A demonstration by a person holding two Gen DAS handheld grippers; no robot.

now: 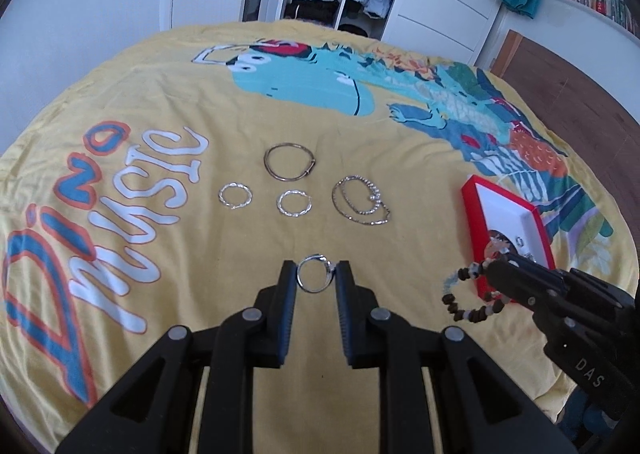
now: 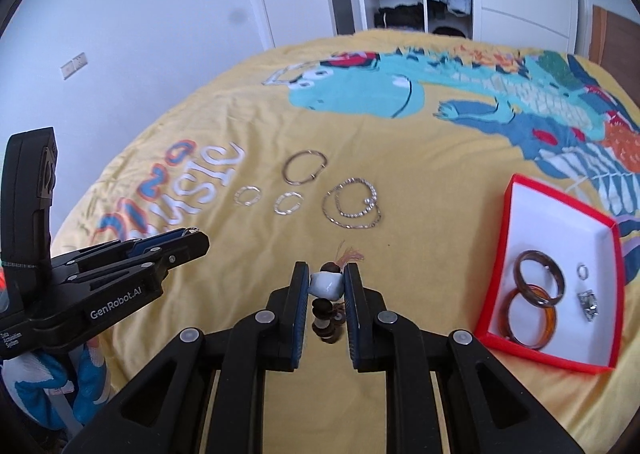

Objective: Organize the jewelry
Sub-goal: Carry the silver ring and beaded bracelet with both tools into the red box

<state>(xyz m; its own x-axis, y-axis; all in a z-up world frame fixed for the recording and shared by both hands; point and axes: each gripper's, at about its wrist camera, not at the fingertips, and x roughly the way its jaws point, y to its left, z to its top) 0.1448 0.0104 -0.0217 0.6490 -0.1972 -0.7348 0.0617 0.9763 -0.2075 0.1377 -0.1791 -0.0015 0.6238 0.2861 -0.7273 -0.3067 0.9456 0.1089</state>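
My left gripper [image 1: 317,274] clamps a light, stiff, slippery ring [image 1: 314,273] edgewise. My right gripper [image 2: 327,282] pinches a floppy bracelet [image 2: 326,296] by its white bead; box [image 2: 520,190] at two o'clock.

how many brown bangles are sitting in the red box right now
2. One darker brown bangle lies farther back in the red box; the amber-brown bangle lies nearer, overlapping it. The left wrist view hides most of the box, so that view cannot confirm.

Shiny metal ring [image 1: 315,273], matt cloth bedspread [image 1: 224,254], glossy plastic bangles [image 2: 536,294].
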